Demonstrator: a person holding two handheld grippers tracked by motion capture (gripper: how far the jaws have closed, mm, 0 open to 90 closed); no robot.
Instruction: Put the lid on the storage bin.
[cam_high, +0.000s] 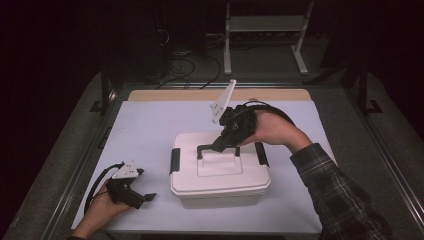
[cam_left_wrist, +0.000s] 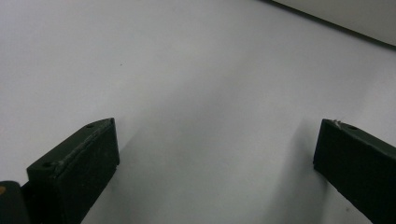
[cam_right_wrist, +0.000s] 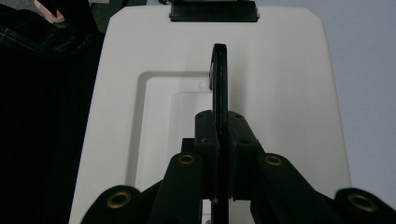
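Right gripper (cam_high: 220, 145), held over the white rectangular plastic storage box (cam_high: 220, 172), had its two black jaws pressed together on the box's raised black carrying handle (cam_right_wrist: 220, 84), which stood upright above the recessed lid panel. Black side latches (cam_high: 174, 160) sat at both ends of the lid, and the box rested near the middle of the pale sheet-covered table (cam_high: 150, 125). Left gripper (cam_high: 142, 198) lay low on the sheet beside the box, jaws spread wide and holding nothing.
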